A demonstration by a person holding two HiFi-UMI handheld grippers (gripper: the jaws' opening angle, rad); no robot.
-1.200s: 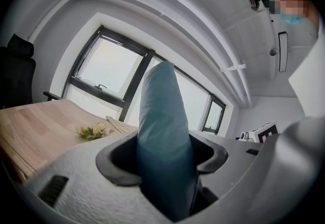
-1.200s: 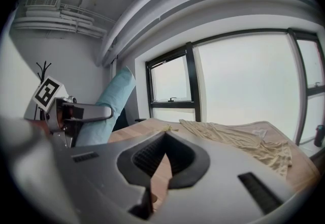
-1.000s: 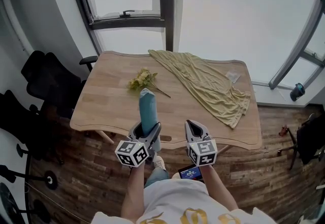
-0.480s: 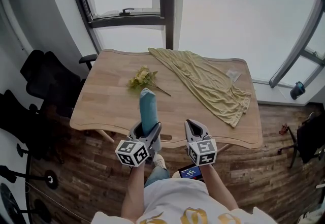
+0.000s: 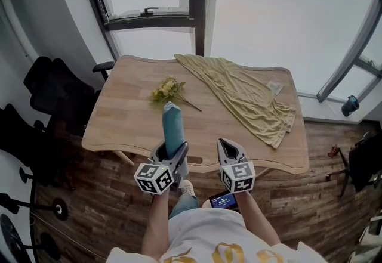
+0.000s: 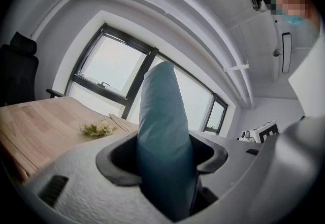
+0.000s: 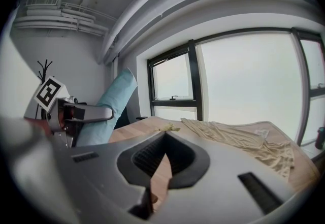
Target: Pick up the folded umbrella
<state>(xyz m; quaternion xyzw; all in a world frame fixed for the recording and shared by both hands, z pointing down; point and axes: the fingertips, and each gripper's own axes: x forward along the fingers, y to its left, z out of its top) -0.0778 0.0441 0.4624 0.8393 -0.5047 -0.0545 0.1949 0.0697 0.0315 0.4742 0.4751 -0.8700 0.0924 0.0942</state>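
The folded umbrella is a teal sleeve-covered roll held upright over the near edge of the wooden table. My left gripper is shut on its lower part. In the left gripper view the umbrella fills the space between the jaws of the left gripper and rises above them. My right gripper hovers beside it on the right, shut, holding nothing. The right gripper view shows its jaws meeting at the tips, with the umbrella and left gripper off to the left.
A small bunch of yellow flowers lies mid-table. An olive cloth sprawls across the table's right half, hanging off the front right. Black office chairs stand left of the table. Windows run behind. A phone shows near the person's lap.
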